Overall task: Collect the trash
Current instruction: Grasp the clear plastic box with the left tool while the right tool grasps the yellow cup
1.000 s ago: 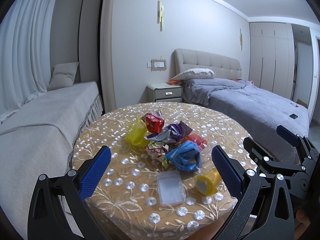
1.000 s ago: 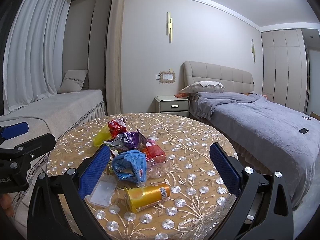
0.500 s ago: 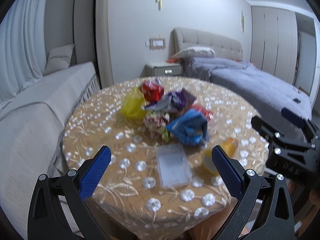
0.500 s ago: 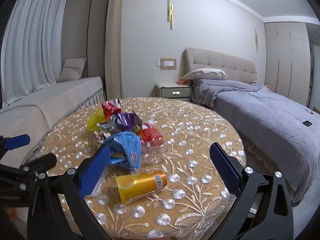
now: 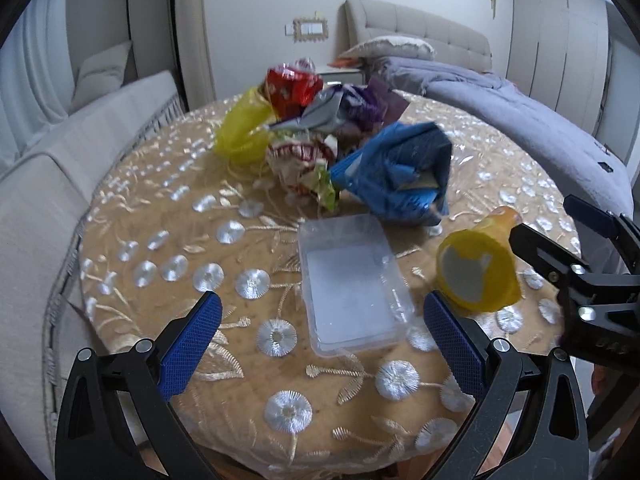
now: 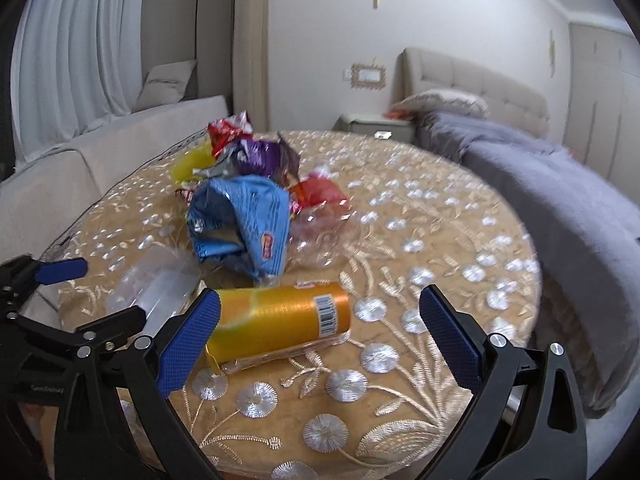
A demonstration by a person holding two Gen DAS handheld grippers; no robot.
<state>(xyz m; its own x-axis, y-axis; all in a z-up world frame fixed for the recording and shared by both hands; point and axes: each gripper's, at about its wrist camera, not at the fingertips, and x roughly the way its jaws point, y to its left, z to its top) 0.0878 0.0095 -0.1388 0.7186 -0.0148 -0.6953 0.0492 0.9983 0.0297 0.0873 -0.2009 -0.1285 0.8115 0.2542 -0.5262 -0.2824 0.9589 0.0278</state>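
No brand name can be read: the yellow tube lying on its side shows only a barcode, and the blue bag a small blurred logo. On the round table, left to right, lie a clear box, the tube, and behind them a heap of wrappers. The left gripper hovers low over the box, fingers spread wide, holding nothing. The right gripper is level with the tube, wide open and empty, its left pad just beside the tube's end.
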